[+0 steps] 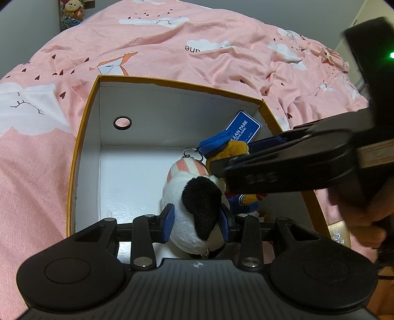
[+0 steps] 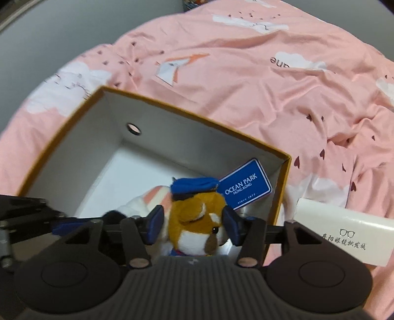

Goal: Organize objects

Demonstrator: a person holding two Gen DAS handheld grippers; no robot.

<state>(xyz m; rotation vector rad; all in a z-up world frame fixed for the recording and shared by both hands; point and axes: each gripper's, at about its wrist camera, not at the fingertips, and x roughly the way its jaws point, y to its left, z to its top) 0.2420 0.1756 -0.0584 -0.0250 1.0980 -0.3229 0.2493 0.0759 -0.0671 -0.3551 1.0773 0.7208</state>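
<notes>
An open box [image 1: 83, 137] with orange outside and white inside lies on a pink bedspread; it also shows in the right wrist view [image 2: 73, 137]. My left gripper [image 1: 195, 222] is shut on a white plush with a black ear [image 1: 192, 197], held inside the box at its right side. My right gripper [image 2: 194, 226] is shut on a brown plush in a blue cap [image 2: 197, 216], held inside the box beside the white plush [image 2: 138, 204]. A blue Ocean Park tag [image 2: 246, 188] hangs off it. The right gripper shows in the left wrist view [image 1: 283, 165], over the brown plush [image 1: 236, 150].
A white glasses box [image 2: 344, 233] lies on the bedspread [image 2: 246, 86] right of the orange box. The left half of the box floor [image 1: 128, 177] is bare. A small plush figure [image 1: 72, 9] stands by the wall beyond the bed.
</notes>
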